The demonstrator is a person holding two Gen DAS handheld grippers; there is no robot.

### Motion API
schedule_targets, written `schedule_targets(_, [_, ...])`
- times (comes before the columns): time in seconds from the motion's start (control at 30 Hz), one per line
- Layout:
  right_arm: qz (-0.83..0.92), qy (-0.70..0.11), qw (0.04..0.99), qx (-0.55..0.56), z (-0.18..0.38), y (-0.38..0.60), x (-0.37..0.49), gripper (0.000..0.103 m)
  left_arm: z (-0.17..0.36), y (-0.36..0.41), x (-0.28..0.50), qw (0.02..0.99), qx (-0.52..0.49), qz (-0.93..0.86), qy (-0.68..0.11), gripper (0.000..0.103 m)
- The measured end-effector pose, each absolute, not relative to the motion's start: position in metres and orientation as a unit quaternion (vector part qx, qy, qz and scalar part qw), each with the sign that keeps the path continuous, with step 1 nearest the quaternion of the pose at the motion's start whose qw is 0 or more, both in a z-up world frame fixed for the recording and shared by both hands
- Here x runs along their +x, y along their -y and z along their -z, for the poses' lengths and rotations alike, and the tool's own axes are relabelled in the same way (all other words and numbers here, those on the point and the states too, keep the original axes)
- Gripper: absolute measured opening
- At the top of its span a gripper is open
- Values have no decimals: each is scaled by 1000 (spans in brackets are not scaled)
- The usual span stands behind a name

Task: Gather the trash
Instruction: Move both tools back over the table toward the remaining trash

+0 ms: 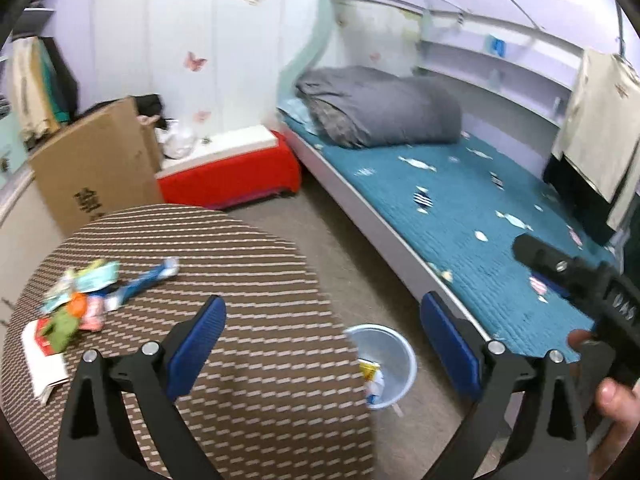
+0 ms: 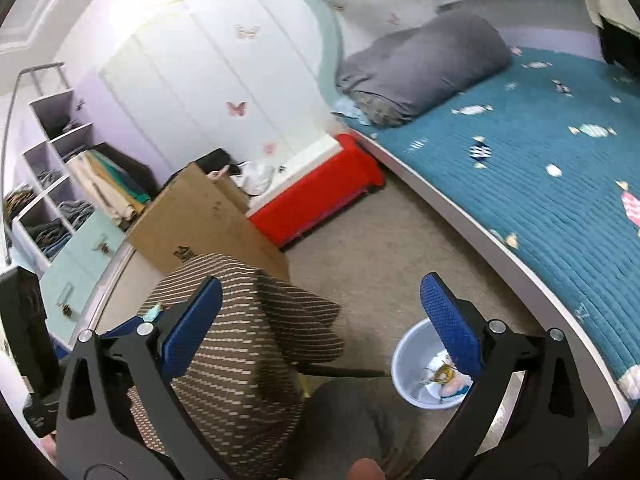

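Two grippers hang above a bedroom floor, each with its blue-padded jaws spread wide and nothing between them. The left gripper [image 1: 324, 344] is over the near edge of a round table [image 1: 240, 248] covered in a brown striped cloth, and its jaws are opening. On that table, toward its far left side, lies a loose heap of wrappers [image 1: 84, 296]: pale blue, orange, green and pink pieces, with a long blue wrapper [image 1: 148, 280] reaching out of the heap toward the table's middle and a white paper [image 1: 40, 356] at the table's left rim. Just beside the table's right edge, on the beige carpet, stands a pale blue bin [image 1: 396, 356], with a few crumpled wrappers already inside. The right gripper [image 2: 320, 328] is above the table's near right edge, the bin [image 2: 404, 364] showing under its right finger. Beyond the table stand a cardboard box [image 1: 96, 168] and a red chest [image 1: 232, 172] with a white top. To the table's right, past the bin, runs a bed [image 1: 480, 208] with a teal cover and a folded grey blanket [image 1: 380, 108]. In the left wrist view a hand [image 1: 616, 400] holds the other gripper's black body at the far right.
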State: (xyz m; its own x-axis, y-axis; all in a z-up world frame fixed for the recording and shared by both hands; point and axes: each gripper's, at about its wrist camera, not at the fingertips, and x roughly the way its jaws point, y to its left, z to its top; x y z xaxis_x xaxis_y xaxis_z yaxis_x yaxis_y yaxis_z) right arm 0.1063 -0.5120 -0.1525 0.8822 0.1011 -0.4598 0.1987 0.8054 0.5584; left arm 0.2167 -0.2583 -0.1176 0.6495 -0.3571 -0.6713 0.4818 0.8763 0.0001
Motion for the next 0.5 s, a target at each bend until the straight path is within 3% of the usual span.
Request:
schedule_targets(0.3, [-35, -259, 935, 241, 117, 417, 152, 97, 96, 158, 216, 947, 70, 112, -294, 96])
schedule_targets(0.5, [-76, -285, 937, 189, 95, 342, 192, 97, 93, 79, 227, 948, 44, 43, -313, 96])
